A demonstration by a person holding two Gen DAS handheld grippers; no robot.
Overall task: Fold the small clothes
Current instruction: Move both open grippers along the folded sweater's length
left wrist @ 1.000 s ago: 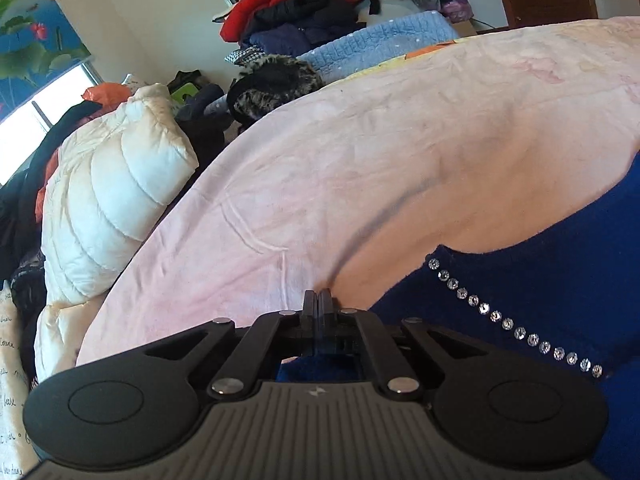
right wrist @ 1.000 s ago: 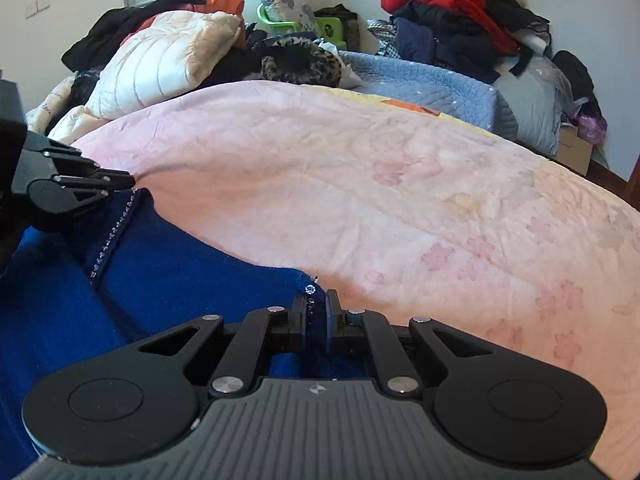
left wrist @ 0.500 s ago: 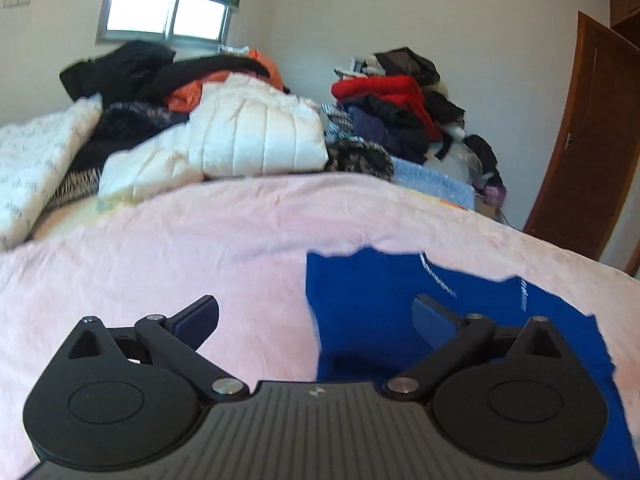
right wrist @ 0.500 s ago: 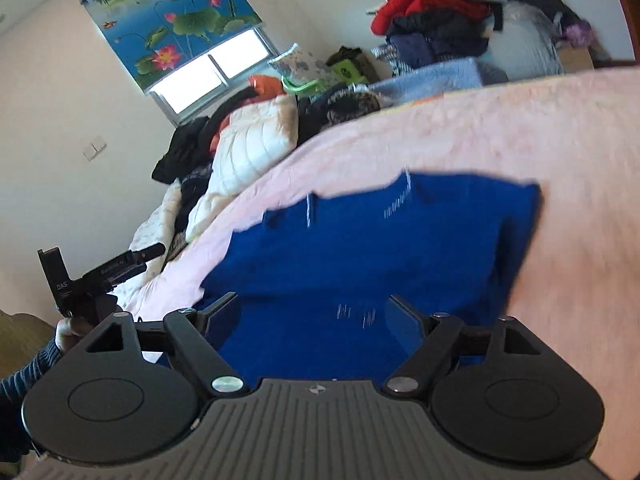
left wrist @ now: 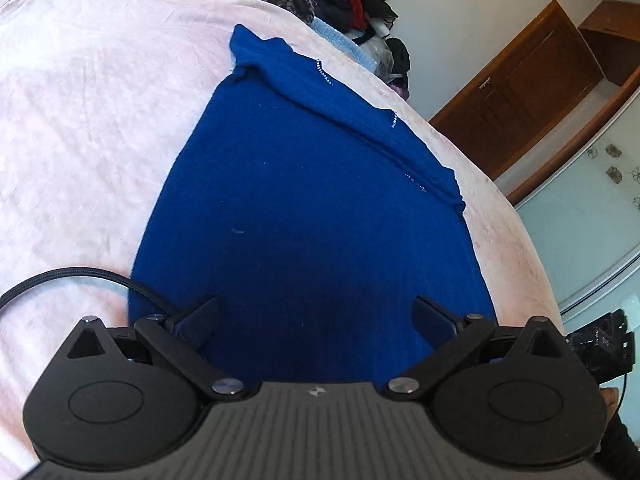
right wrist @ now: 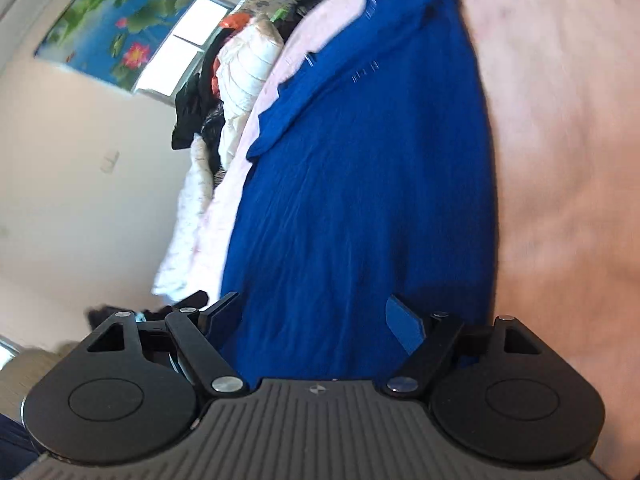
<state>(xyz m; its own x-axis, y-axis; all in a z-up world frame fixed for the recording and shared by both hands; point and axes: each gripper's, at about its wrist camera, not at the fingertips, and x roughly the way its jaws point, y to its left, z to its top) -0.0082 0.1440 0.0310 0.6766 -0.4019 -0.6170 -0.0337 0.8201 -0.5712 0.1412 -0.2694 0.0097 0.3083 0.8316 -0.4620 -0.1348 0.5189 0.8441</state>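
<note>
Matt blue knit garment (left wrist: 312,208) lies on soft, fuzzy pink cloth bedspread (left wrist: 80,120).

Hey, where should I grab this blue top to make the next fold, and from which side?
Probably pinch the blue top at its two near corners, coming in low from the near hem. It lies flat on the pink bedspread, far edge already folded over.

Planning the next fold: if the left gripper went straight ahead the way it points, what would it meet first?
Most likely the blue garment: it fills the view between the left gripper's open fingers, lying on the pink bedspread. Depth is unclear.
</note>
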